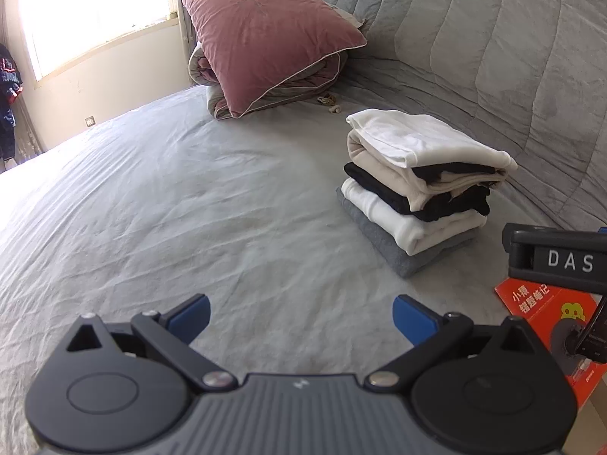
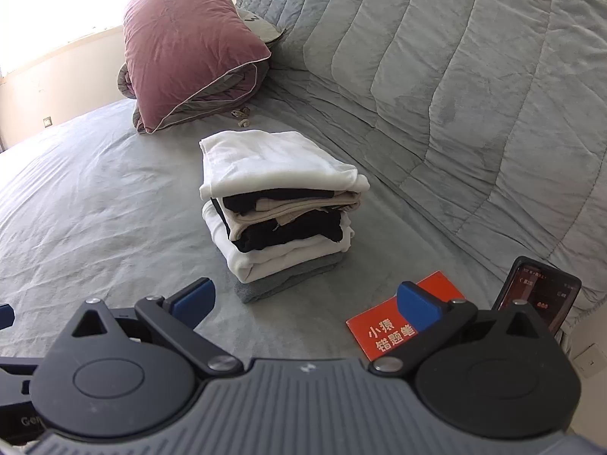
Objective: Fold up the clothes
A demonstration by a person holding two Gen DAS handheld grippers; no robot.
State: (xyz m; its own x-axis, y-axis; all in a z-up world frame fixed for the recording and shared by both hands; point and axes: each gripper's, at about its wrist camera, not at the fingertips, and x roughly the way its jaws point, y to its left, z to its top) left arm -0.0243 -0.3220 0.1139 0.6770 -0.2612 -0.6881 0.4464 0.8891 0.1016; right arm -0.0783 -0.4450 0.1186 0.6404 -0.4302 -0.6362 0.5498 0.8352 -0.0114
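Bed w/ pale grey sheet fills both views; grey quilted blanket runs along its 3 o'clock side. Folded pink-and-grey duvet sits at 12 o'clock in left wrist view. Stack of folded clothes on the sheet, dead ahead of right gripper, at 2 o'clock from left gripper: white top, beige, black, white, grey at bottom. Orange notebook lies flat just beside the stack, at 5 o'clock from it. Phone propped upright at 3 o'clock of notebook. Both grippers spread wide, holding nothing, above the sheet.
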